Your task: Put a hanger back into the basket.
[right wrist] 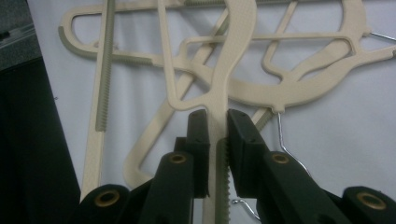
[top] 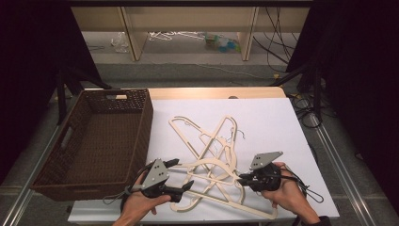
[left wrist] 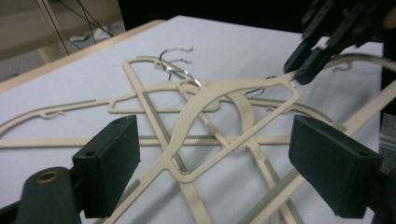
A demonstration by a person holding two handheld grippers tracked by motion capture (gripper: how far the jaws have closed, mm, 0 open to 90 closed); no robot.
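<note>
While my right claw [right wrist: 216,128] is pinching a hanger [right wrist: 233,60] bar to lift it out of the tangle on the bench [top: 273,122], I'm bringing the left claw [left wrist: 215,163], jaws wide and empty, in to steady it.

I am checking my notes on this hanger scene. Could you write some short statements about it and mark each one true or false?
1. The right gripper is shut on a beige hanger. True.
2. The left gripper is clamped on a hanger. False: its jaws stand wide open, with hangers between them untouched.
3. The wicker basket holds several hangers. False: nothing lies in it.
4. The hangers lie crossed over each other on the white table cover. True.
5. The basket stands at the right side of the table. False: it stands at the left in the high view.
</note>
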